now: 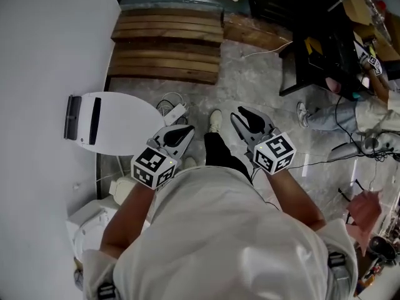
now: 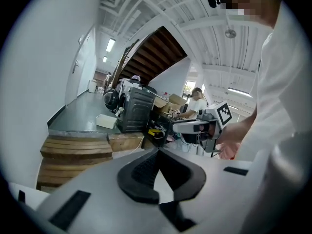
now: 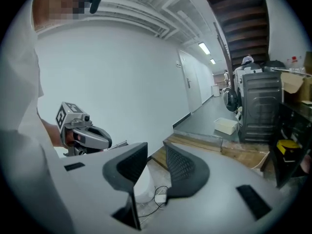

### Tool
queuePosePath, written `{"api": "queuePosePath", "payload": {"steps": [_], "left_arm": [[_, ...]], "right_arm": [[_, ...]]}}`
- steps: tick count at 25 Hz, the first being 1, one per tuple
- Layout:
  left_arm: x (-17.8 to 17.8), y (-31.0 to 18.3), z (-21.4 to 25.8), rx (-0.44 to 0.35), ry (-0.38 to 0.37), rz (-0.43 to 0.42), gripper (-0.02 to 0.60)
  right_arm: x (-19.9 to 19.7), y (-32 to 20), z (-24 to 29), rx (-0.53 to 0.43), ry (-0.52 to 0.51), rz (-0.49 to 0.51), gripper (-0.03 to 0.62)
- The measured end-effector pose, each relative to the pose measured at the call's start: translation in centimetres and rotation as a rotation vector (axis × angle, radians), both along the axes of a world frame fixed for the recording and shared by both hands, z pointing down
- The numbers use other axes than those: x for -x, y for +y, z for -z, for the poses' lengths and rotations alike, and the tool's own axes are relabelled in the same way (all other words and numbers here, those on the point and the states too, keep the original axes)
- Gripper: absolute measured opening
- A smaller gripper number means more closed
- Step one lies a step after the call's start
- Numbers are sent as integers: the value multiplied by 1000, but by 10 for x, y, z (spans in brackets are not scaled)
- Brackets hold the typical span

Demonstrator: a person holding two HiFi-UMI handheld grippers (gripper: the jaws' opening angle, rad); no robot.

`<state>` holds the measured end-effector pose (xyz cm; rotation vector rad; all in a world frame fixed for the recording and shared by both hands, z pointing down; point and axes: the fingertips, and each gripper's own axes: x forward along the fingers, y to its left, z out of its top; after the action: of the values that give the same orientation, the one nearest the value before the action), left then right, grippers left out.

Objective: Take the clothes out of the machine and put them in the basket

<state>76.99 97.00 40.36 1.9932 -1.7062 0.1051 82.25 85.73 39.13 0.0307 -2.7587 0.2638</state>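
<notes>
1. The left tongs [image 2: 157, 151] are pressed together and empty; the right tongs [image 3: 156, 148] are slightly apart and empty.
2. No clothes or basket show in any view. Probably nothing is delivered yet and the whole job remains.

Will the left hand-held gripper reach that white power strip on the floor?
Probably not yet: the left hand-held gripper is up by the waist, and the power strip lies on the floor ahead. Nothing blocks it.
</notes>
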Motion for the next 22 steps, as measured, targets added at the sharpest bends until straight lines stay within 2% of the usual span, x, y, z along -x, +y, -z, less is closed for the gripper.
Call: {"api": "queuePosePath", "payload": {"steps": [8,15,22], "left_arm": [[69,-120,-1,57,-10,70,-5],[115,-240,11,72,-34,109,-5],[147,-297,25,95,-61,124,-5]], "right_arm": [[82,-138,-1,11,-32,31,180],[126,-270,-8,40,-16,44,186],[161,-340,2,107,-61,4,186]]}}
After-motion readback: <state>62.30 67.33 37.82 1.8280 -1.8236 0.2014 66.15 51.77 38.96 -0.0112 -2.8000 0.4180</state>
